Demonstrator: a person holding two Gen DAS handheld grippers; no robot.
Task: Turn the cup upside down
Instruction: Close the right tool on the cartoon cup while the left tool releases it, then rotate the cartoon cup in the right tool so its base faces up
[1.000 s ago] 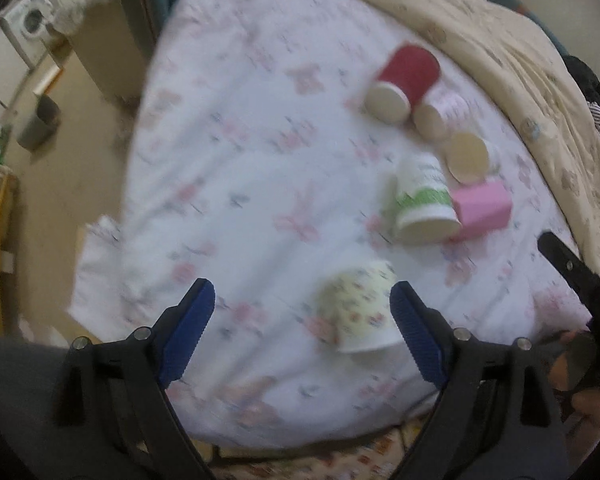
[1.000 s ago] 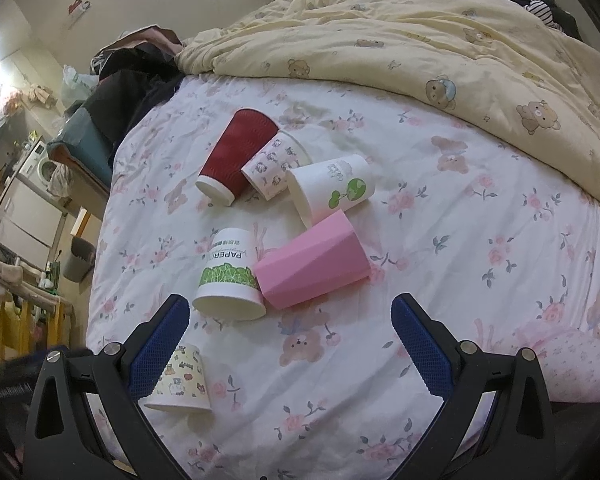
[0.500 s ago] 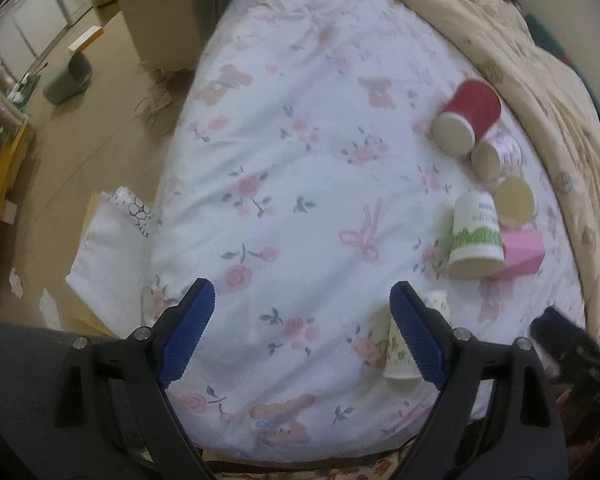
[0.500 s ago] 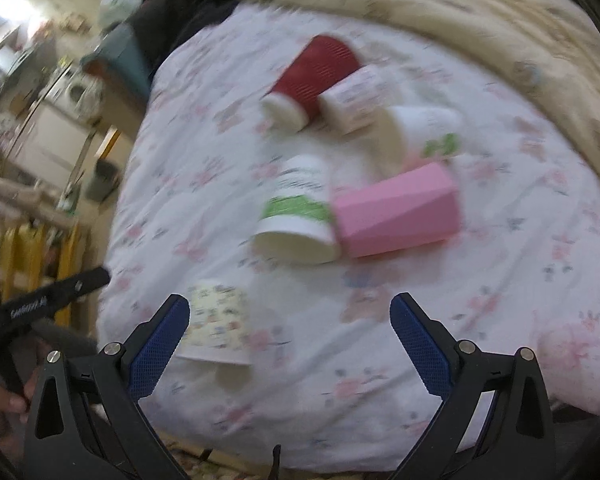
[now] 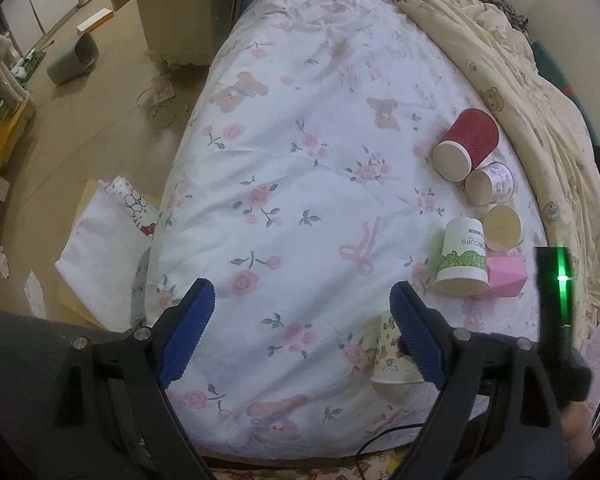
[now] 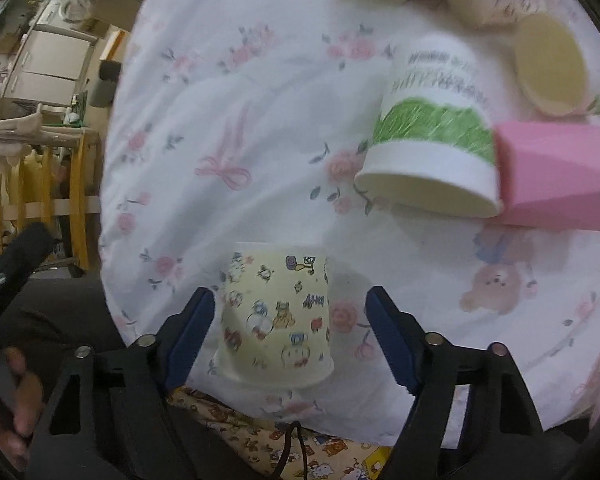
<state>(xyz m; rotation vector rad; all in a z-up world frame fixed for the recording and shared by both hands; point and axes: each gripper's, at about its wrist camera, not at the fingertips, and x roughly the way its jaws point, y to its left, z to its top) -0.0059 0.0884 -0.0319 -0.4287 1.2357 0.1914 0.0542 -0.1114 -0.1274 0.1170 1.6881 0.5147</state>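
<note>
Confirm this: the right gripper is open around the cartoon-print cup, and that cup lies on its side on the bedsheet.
Not quite. The right gripper is open around the cartoon-print cup, but the cup stands upside down, rim on the bedsheet, as the right wrist view shows.

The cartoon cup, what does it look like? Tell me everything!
The cartoon cup looks like pale yellow paper, printed with little colourful animals and fruit. It stands mouth down on the flowered sheet, wide white rim at the bottom, near the bed's edge. The right gripper is open around it, blue fingers on either side, not squeezing. No other cup touches it.
</note>
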